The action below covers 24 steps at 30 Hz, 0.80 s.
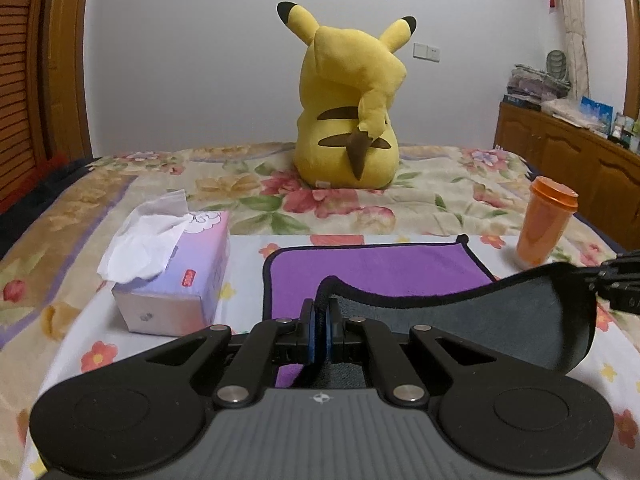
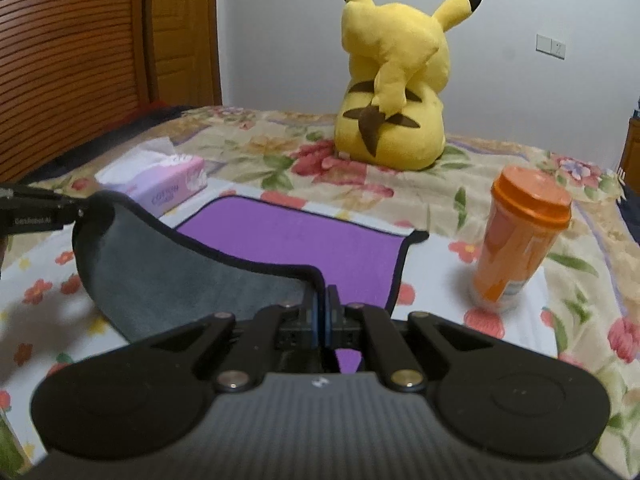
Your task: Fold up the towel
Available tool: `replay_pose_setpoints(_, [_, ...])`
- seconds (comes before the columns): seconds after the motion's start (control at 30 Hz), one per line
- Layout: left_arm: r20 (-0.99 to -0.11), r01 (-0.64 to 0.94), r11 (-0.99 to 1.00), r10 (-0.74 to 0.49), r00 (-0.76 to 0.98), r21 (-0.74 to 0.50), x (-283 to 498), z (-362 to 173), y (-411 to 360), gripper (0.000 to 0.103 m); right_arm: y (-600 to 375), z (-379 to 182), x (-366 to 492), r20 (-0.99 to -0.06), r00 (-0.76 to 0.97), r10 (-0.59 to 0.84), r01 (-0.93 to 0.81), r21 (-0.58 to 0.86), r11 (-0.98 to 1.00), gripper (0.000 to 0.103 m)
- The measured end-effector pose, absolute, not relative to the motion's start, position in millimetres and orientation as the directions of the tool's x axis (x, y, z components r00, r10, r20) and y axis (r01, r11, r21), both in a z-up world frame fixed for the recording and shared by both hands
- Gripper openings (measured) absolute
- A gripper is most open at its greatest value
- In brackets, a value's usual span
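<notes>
The towel [image 1: 372,268] is purple on top and grey underneath, with a black hem, and lies on the flowered bed. Its near edge is lifted off the bed so the grey underside [image 1: 500,320] faces me. My left gripper [image 1: 320,318] is shut on the towel's near left corner. My right gripper [image 2: 322,312] is shut on the near right corner; the towel [image 2: 288,232] sags between the two. The right gripper's tip shows at the right in the left wrist view [image 1: 612,280], the left gripper's tip at the left in the right wrist view [image 2: 48,208].
A pink tissue box [image 1: 176,276] stands left of the towel. An orange lidded cup [image 1: 544,220] stands to its right, also in the right wrist view [image 2: 516,240]. A yellow Pikachu plush [image 1: 352,108] sits behind. A wooden cabinet [image 1: 568,160] lines the right wall.
</notes>
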<state>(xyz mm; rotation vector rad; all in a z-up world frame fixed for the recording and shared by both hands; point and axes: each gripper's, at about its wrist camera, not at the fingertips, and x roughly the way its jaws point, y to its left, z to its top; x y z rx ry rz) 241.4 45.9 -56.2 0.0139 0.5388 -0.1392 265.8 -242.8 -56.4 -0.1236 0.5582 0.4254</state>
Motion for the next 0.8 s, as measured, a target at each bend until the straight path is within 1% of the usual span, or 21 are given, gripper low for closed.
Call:
replay_pose_setpoints(0.17, [-0.504,0.141,0.990,-0.127,0.854,-0.010,254,-55,44,0.008,-242,-51,276,-0.521,0.776,0.355,-0.432,-0.029,0.901,0.004])
replay_pose_setpoints(0.4, [-0.466,0.147,0.989,-0.134,0.875,-0.007,277,-46,45,0.008,-239,-51,293,-0.514,0.793,0.326,-0.419,-0.072,0.905,0.004])
replay_pose_setpoints(0.5, [-0.453,0.144,0.990,-0.124,0.883,0.009,288,-44,43,0.008,-239,-49,299,-0.491,0.810,0.321,-0.411,-0.085,0.908,0.004])
replay_pose_setpoints(0.57, [-0.453,0.139,0.990,-0.118,0.884,0.013,295,-46,44,0.008,-239,-48,300,-0.456,0.832,0.314,-0.392,-0.084,0.916,0.004])
replay_pose_setpoints(0.8, [-0.433,0.132,0.991,-0.104,0.896,0.033,313,-41,44,0.008,-236,-45,315,-0.433,0.850,0.299,-0.377,-0.105,0.920,0.004])
